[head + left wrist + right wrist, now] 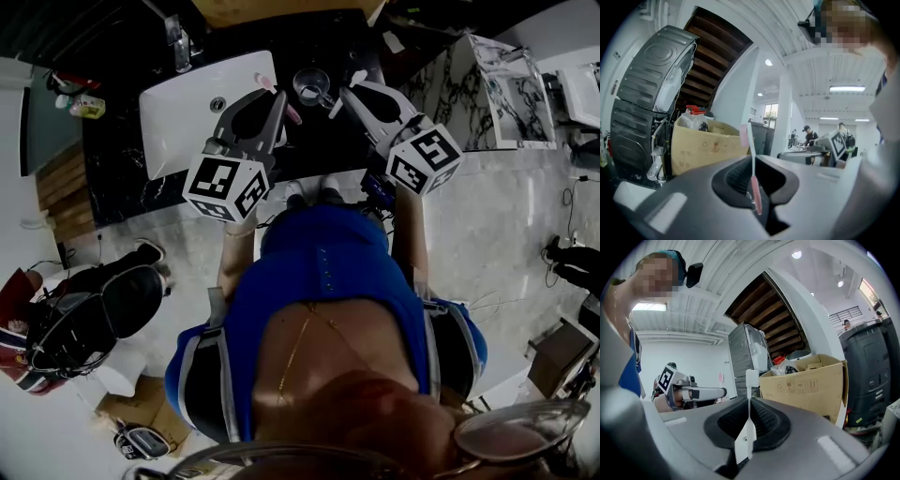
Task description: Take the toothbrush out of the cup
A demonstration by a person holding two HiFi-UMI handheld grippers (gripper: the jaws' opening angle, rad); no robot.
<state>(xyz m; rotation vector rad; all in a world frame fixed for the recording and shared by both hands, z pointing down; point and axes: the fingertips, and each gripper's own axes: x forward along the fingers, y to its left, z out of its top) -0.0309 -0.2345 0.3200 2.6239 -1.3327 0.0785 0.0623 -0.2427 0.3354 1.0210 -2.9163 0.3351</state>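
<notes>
The left gripper (754, 171) is pinching a slim pink toothbrush (752, 154) by its handle, the bristle head poking out past the jaws, just left of the cup (312, 86). The right gripper (749, 417) is clamping a white toothbrush (750, 390) likewise, just right of the cup. The taking-out is looking done, since both brushes are hanging clear of the cup. That clear cup is sitting, seemingly empty, on the dark bench (122, 159), with only a set-down possibly remaining. The white sink (187, 112) is lying left of the cup.
</notes>
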